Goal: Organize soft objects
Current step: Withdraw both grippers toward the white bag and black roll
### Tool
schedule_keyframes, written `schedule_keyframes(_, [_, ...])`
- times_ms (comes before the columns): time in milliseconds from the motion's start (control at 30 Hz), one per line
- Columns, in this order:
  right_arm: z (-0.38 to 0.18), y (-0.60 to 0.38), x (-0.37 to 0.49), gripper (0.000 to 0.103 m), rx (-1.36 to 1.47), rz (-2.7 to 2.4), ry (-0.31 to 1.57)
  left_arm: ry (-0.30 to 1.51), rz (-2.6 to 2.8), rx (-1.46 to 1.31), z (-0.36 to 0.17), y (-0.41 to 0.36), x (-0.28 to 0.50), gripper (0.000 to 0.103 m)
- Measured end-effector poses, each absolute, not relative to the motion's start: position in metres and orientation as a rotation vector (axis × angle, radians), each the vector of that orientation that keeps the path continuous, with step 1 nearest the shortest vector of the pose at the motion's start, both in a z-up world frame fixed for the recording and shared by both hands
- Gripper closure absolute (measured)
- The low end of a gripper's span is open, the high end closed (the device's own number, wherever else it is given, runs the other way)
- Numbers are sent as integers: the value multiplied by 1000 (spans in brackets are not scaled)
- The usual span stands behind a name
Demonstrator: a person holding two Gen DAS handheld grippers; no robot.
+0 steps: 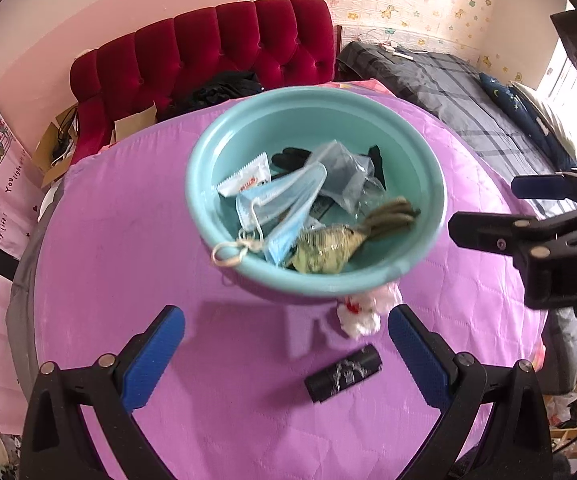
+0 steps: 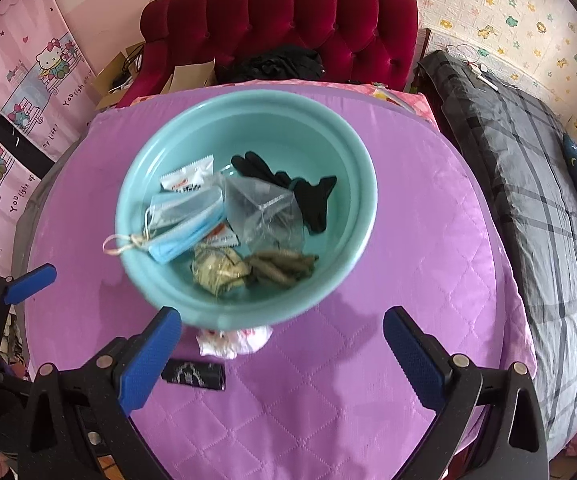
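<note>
1. Basin (image 1: 428,168) first: a teal tub sitting mid-way across the purple quilted cover (image 1: 128,240), already loaded with a blue face mask (image 1: 284,204), a white sachet (image 1: 246,180), a clear plastic bag (image 1: 344,176), a black glove (image 1: 290,158) and an olive bundle (image 1: 392,216).

2. Two stragglers lie outside it, toward the cover's near edge: a crumpled white-and-red bag (image 1: 362,314) tucked against the basin's near wall, and a black roll (image 1: 342,374) just in front of that.

3. Left gripper (image 1: 286,356) hovers over the near edge with its blue pads spread wide and nothing between them; the roll lies just ahead of the gap.

4. Right gripper (image 2: 282,358) is likewise spread wide and empty, its left pad close to the roll (image 2: 194,376), the crumpled bag (image 2: 234,340) ahead between the pads.

5. Judgement call: the step in hand looks like collecting the leftovers, and the roll is the easier target.

6. To do it well, straddle the roll across its short width, drop low enough that both pads reach its sides, then close squarely so it can't squirt out.

7. For the crumpled bag, come in low from the near edge, since the basin's rim overhangs it; pinch the bulk, not a loose flap.

8. Watch the mask's ear loop (image 1: 228,254) draped over the rim; a passing finger could snag it.
</note>
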State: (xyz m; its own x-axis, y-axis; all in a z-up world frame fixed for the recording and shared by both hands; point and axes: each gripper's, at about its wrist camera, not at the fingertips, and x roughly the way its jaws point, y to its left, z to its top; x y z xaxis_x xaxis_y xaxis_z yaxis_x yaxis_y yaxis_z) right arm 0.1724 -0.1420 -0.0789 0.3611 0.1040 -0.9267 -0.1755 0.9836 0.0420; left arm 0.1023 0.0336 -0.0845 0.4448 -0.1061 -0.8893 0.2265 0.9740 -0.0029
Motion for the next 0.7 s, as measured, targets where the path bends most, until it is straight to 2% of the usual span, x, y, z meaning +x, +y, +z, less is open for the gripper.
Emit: schedule_keyframes(700, [-126, -158, 106, 0, -80, 211, 1195, 1162, -224, 80, -142, 42, 28, 0])
